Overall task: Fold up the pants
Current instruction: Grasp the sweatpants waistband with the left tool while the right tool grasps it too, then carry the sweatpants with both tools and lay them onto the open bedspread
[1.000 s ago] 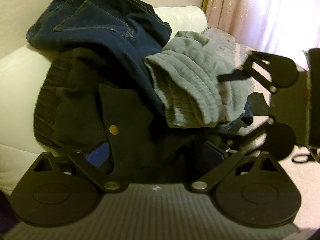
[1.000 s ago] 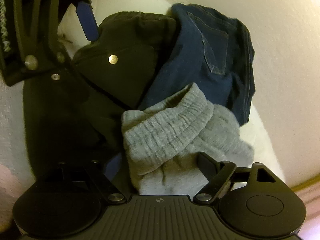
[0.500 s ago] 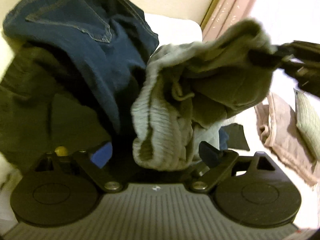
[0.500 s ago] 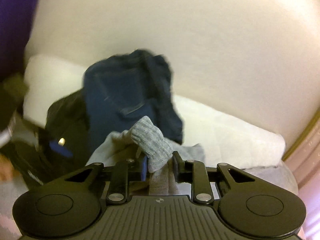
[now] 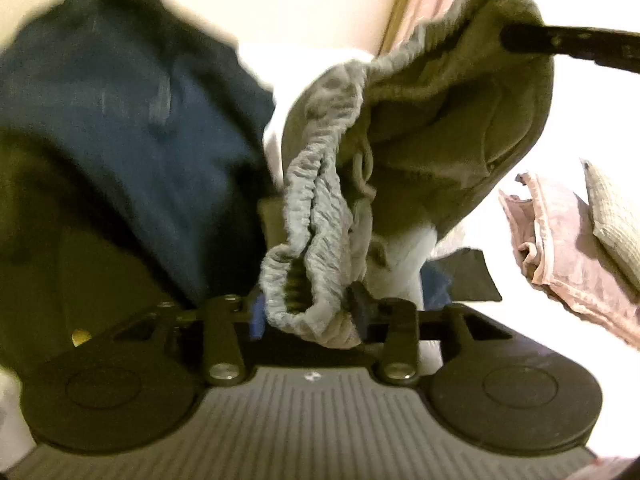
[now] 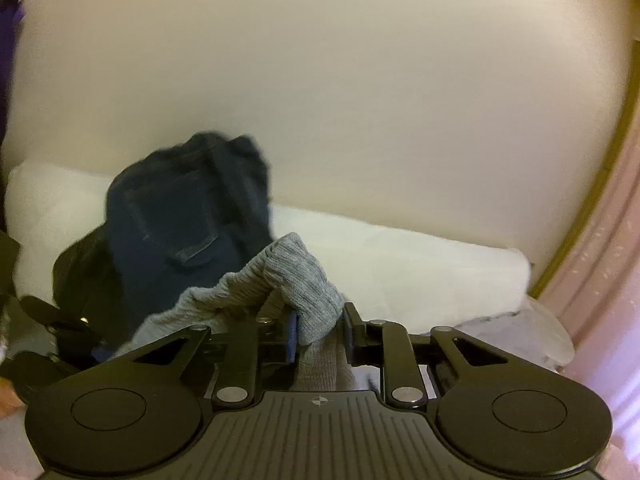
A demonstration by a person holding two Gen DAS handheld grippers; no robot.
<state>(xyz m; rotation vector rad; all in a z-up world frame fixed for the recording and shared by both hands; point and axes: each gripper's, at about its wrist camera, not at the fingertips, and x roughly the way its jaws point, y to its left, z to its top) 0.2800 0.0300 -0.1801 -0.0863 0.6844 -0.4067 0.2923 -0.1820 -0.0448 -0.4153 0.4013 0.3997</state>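
Right now my left claw (image 5: 308, 314) is clamped on the ribbed waistband of the grey sweatpants (image 5: 420, 120), the elastic bunched between its two fingers. My right claw (image 6: 320, 330) pinches another fold of the same waistband, which rises in a peak above its fingers (image 6: 292, 332). From the left wrist view, the grey sweatpants hang lifted between the two claws, the inside of the waist gaping open with a drawstring loop dangling inside. Behind them a pair of dark blue jeans (image 5: 132, 120) lies heaped over black pants (image 5: 52, 240) on a white cushion (image 6: 400, 264). Off to the right, pink cloth (image 5: 560, 248) lies crumpled beside a pale folded piece.
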